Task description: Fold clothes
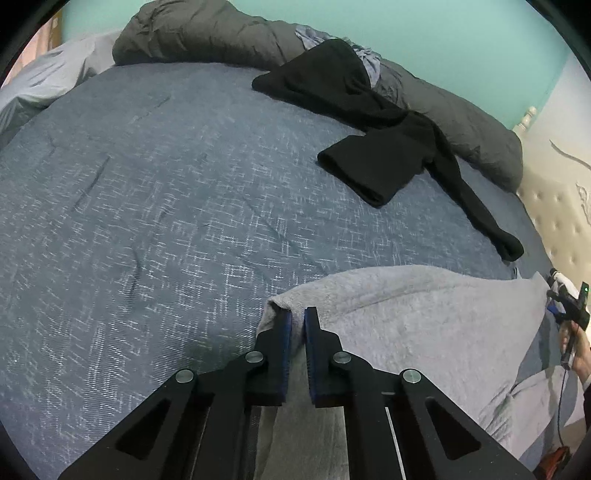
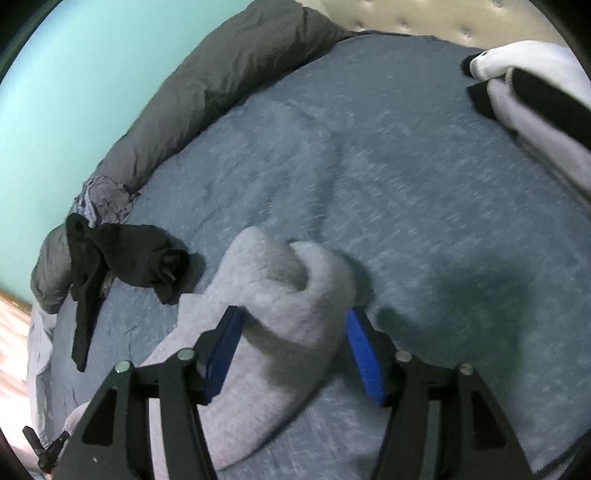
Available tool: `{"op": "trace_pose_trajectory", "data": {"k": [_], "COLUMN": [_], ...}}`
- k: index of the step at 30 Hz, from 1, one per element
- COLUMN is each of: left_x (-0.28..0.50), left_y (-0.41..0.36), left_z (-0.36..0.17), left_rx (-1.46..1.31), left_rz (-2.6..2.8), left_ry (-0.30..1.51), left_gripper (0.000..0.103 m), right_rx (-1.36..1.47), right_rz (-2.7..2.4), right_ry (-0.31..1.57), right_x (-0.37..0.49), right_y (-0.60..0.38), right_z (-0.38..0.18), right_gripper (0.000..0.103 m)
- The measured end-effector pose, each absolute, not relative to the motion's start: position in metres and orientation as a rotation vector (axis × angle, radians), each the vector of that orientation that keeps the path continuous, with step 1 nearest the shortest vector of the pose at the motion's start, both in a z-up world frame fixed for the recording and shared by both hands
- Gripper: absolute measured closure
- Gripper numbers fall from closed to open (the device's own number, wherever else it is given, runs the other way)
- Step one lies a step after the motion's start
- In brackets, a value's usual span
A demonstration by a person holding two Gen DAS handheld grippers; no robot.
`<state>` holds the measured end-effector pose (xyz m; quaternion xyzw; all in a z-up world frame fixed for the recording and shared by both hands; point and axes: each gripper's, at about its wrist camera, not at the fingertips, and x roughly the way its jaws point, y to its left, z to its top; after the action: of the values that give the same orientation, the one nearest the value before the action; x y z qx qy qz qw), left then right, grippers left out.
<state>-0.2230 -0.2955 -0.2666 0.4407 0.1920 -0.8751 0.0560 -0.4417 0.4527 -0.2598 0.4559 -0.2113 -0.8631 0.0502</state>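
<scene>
**Grey garment held at one corner, right side unclamped**

While the left gripper (image 1: 297, 319) is pinching a folded corner of the grey fleece garment (image 1: 406, 314), jaws nearly together on the cloth, the right gripper (image 2: 293, 325) is sitting with jaws wide apart, straddling a bunched, rolled-up part of the same garment (image 2: 280, 295). Blue pads (image 2: 364, 354) are flanking the roll; contact isn't clear. The garment is lying on the blue bedspread (image 1: 166, 192) at the near edge of the bed. A black garment (image 1: 373, 129) is sprawling further back, partly draped over the dark grey duvet (image 1: 207, 33) bunched along the teal wall (image 1: 424, 33). White and black folded items (image 2: 535, 85) are sitting near the tufted headboard (image 2: 406, 18).
</scene>
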Motion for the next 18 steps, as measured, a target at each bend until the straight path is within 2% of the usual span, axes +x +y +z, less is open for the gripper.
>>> {"op": "trace_pose_trajectory", "data": {"k": [1, 2, 3, 4, 5, 9, 13, 18], "left_x": [-0.222, -0.221, -0.220, -0.220, -0.219, -0.218, -0.217, -0.215], "left_y": [-0.296, -0.296, -0.296, -0.297, -0.297, -0.296, -0.294, -0.291], "left_z": [-0.266, -0.266, -0.266, -0.266, -0.265, -0.264, -0.264, -0.263], "left_rx": [1.337, 1.337, 1.336, 1.335, 1.334, 1.335, 1.332, 1.330], "left_rz": [-2.656, -2.657, -2.658, -2.660, -2.662, -2.668, -2.666, -2.662], "left_ry": [0.582, 0.581, 0.581, 0.583, 0.583, 0.580, 0.588, 0.599], "left_gripper": [0.096, 0.096, 0.096, 0.096, 0.096, 0.096, 0.096, 0.096], "right_rx": [1.390, 1.384, 1.375, 1.352, 1.324, 1.197, 1.153, 1.185], "right_rz": [-2.637, -2.645, -2.652, -2.651, -2.647, -2.617, -2.381, -2.221], "right_ry": [-0.576, -0.502, -0.425, -0.381, -0.352, -0.128, 0.010, 0.047], "right_x": [-0.443, -0.444, -0.444, -0.442, -0.438, -0.414, -0.383, -0.364], "right_y": [0.444, 0.435, 0.426, 0.418, 0.412, 0.371, 0.320, 0.286], "right_z": [-0.260, -0.260, -0.259, -0.257, -0.254, -0.237, -0.235, -0.244], "right_gripper": [0.048, 0.058, 0.080, 0.088, 0.091, 0.093, 0.094, 0.089]}}
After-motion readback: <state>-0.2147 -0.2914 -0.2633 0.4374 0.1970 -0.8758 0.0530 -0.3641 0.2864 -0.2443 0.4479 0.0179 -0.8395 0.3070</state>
